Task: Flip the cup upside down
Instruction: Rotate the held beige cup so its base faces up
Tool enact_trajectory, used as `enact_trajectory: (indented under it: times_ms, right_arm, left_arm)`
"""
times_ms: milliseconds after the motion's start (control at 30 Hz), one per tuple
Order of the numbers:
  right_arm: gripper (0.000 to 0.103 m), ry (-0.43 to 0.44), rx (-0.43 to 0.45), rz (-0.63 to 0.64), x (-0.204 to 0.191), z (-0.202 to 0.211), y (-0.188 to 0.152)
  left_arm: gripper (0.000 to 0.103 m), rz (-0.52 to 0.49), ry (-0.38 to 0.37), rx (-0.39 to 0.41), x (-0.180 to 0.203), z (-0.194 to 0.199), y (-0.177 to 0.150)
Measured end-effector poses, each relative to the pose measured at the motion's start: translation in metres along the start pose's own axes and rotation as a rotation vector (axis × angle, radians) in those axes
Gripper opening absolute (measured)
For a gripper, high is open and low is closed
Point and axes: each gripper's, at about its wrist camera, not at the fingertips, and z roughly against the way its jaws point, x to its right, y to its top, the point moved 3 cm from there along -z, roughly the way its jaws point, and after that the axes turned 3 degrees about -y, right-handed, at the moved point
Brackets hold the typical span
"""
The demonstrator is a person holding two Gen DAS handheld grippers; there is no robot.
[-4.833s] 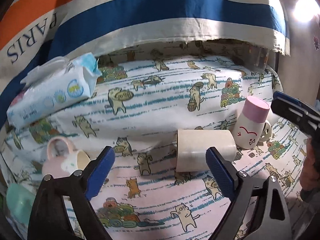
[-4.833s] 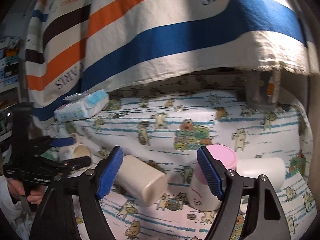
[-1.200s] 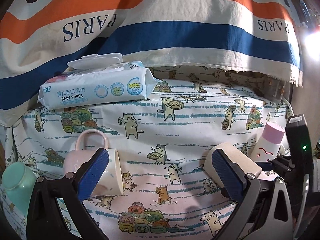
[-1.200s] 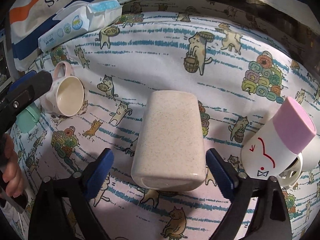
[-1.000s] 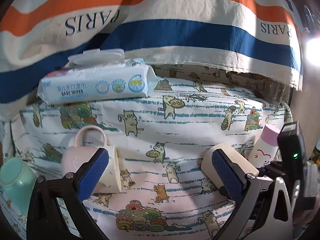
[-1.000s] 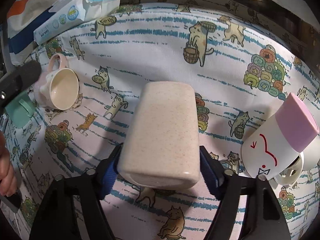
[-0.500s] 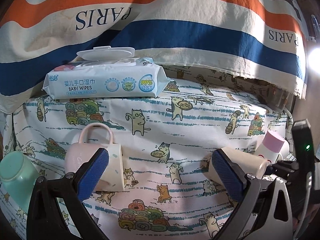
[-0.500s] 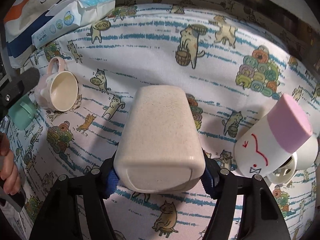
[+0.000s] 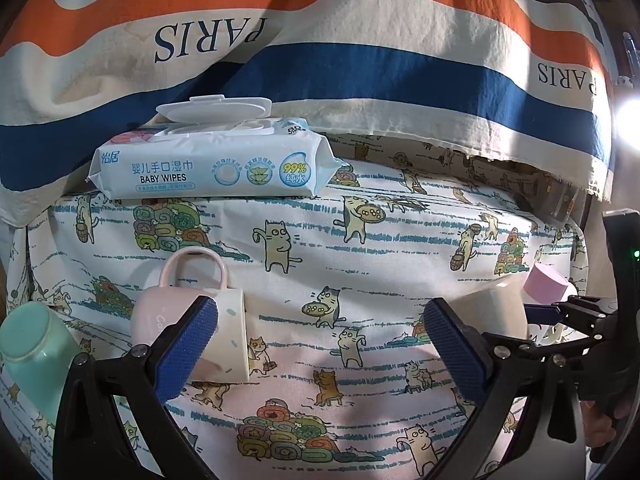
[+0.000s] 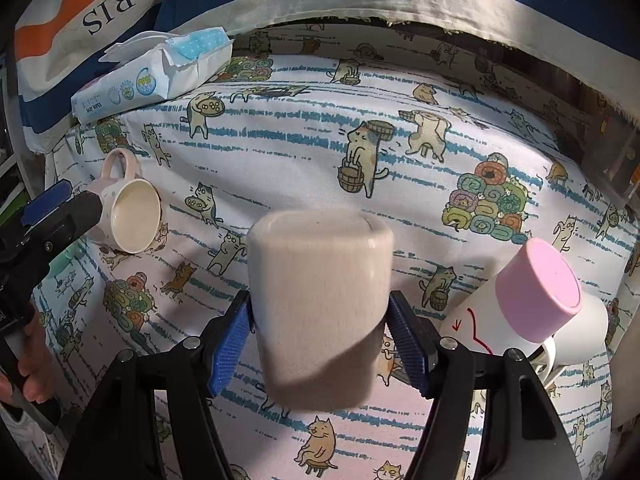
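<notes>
My right gripper (image 10: 320,344) is shut on a beige speckled cup (image 10: 320,300) and holds it lifted above the cat-print tablecloth (image 10: 300,160), closed base pointing up and away from me. The image of the cup is blurred. In the left wrist view the same cup (image 9: 496,316) shows at the right, partly behind my finger. My left gripper (image 9: 320,344) is open and empty, hovering over the cloth, with a pink mug (image 9: 188,320) lying on its side behind its left finger.
A pink-capped white cup (image 10: 528,308) leans on a white mug (image 10: 580,340) at the right. The pink mug (image 10: 128,208) lies at the left with its mouth toward me. A baby wipes pack (image 9: 212,164) sits at the back. A mint cup (image 9: 32,352) is far left.
My right gripper closed on the beige cup, lifted it off the cloth and tilted it so its base now faces up. My left gripper stayed open and nearly still.
</notes>
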Motion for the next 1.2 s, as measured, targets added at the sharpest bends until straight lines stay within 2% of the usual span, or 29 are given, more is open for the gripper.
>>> enact_trajectory:
  times_ms: [433,567,767,800,833,900,1100,1167,1200]
  right_arm:
    - [0.067,-0.003,-0.012,0.001,-0.004,-0.006,0.001]
    - [0.067,-0.016,-0.131,0.012,-0.005,-0.017,-0.006]
    - [0.067,0.016,-0.194,0.045,-0.005,-0.023,-0.001]
    - [0.070,0.013,-0.203,0.043,-0.005,-0.026,0.002]
    - [0.081,0.008,-0.207,0.039,-0.005,-0.028,0.004]
    - [0.093,0.000,-0.234,0.038,-0.006,-0.038,0.011]
    - [0.092,0.005,-0.328,0.047,-0.014,-0.066,0.014]
    - [0.080,0.009,-0.350,0.046,-0.015,-0.073,0.013]
    - [0.069,0.004,-0.364,0.049,-0.016,-0.075,0.013]
  left_arm:
    - [0.102,-0.003,0.003,0.003,0.001,0.001,0.000]
    - [0.102,-0.001,0.007,-0.001,-0.001,-0.001,-0.001]
    - [0.102,-0.002,0.008,-0.004,-0.001,-0.001,0.000]
    - [0.102,-0.002,0.011,-0.005,-0.001,-0.002,-0.001]
    - [0.102,-0.002,0.014,-0.008,-0.001,-0.003,-0.001]
    - [0.102,-0.002,0.020,-0.015,-0.003,-0.005,-0.002]
    - [0.102,0.004,0.037,-0.039,-0.006,-0.012,-0.005]
    - [0.102,0.013,0.035,-0.039,-0.007,-0.011,-0.004]
    - [0.102,0.014,0.036,-0.035,-0.007,-0.010,-0.004]
